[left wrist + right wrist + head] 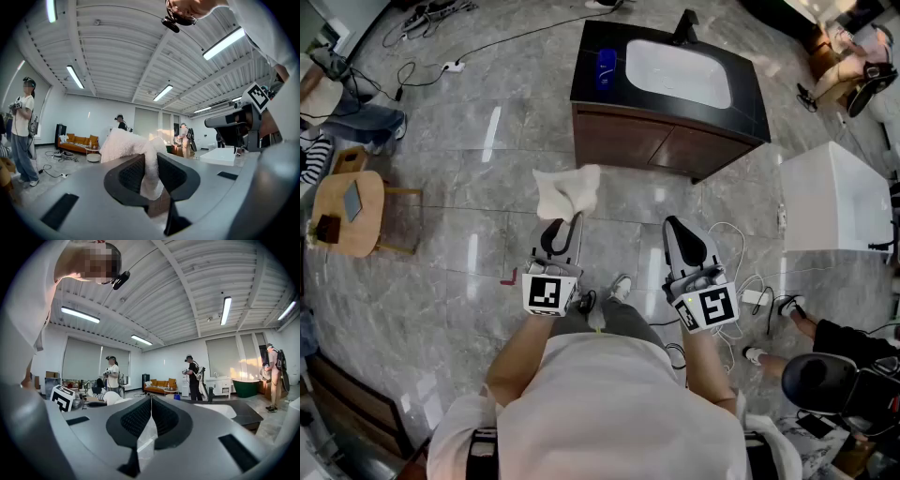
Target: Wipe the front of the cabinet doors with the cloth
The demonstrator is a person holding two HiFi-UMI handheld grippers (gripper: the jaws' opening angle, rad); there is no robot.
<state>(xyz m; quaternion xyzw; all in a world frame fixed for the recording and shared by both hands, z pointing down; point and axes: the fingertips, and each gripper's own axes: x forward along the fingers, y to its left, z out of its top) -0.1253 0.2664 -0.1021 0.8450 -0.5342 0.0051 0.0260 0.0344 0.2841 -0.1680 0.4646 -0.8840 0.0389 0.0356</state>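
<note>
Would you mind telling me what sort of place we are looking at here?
Probably a large open studio or lab hall set up for recordings, not a home: a sink cabinet stands alone on the stone floor, loose cables trail about, and other people carry gear.

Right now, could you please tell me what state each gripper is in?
Left gripper: closed on the cloth.
Right gripper: closed, holding nothing.
</note>
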